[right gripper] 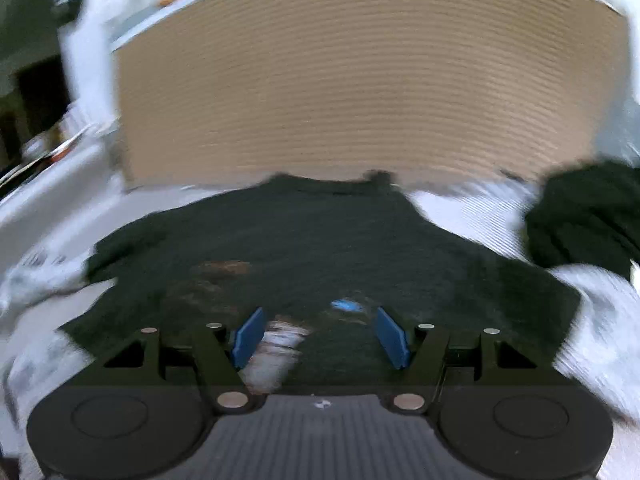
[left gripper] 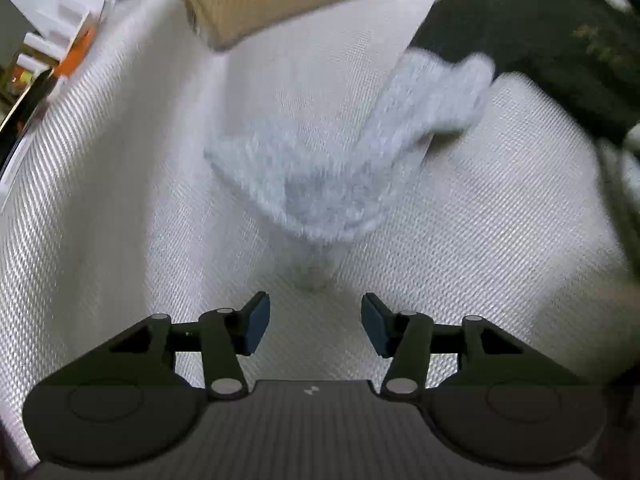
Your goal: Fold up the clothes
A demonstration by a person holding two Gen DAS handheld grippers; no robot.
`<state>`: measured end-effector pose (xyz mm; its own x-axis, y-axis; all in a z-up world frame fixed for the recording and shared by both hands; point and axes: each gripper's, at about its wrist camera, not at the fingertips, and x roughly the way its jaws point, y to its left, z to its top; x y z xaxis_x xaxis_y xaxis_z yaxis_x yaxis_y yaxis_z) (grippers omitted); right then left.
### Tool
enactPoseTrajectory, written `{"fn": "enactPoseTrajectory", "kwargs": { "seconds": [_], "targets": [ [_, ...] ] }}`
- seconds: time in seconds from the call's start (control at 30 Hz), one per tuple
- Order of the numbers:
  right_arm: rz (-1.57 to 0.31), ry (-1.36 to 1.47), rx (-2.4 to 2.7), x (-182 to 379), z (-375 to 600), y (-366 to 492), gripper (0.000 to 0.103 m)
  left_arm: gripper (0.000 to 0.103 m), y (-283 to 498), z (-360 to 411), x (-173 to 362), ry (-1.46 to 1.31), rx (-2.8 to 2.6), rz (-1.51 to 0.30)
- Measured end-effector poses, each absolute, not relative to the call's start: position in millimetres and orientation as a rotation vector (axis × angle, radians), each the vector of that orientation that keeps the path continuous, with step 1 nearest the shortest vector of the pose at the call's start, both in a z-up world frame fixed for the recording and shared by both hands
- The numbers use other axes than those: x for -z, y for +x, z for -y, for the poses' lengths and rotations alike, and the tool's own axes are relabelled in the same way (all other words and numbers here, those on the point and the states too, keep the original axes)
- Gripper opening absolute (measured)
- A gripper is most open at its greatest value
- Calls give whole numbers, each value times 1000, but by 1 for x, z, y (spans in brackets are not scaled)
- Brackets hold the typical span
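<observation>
Two garments: you had a pale fluffy sock (left gripper: 320,160) and a dark shirt (right gripper: 320,248) on the white woven cloth (left gripper: 120,200).
Sock axis: it ran from just ahead of your left gripper (left gripper: 315,322) up toward the right.
Left fingers: apart, nothing between them.
Right gripper (right gripper: 320,336): spread, empty, above the shirt.
Shirt: spread flat before the tan ribbed panel (right gripper: 360,80).

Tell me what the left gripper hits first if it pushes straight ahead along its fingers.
Probably the pale fuzzy garment lying on the white woven cover; the left gripper is open and empty. Depth is blurred.
</observation>
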<state>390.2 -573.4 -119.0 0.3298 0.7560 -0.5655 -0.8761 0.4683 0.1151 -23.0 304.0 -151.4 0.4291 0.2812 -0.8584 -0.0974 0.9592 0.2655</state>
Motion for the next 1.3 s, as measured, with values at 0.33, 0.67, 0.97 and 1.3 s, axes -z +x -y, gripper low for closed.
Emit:
{"fn": "enactPoseTrajectory", "kwargs": {
  "seconds": [0.33,0.67,0.97,1.3],
  "targets": [
    [-506,-315,-1484,70,437,299,66,58,3,-369,143,-98,-340,-996],
    [-332,-627,-1771,91,292,208,62,56,-7,-424,154,-479,-406,-859],
    [-411,-777,-1839,130,219,184,50,10,22,-428,186,-480,-339,-928],
    [-512,-575,-1834,95,203,233,8,7,-40,-402,127,-441,-243,-721]
  ]
}}
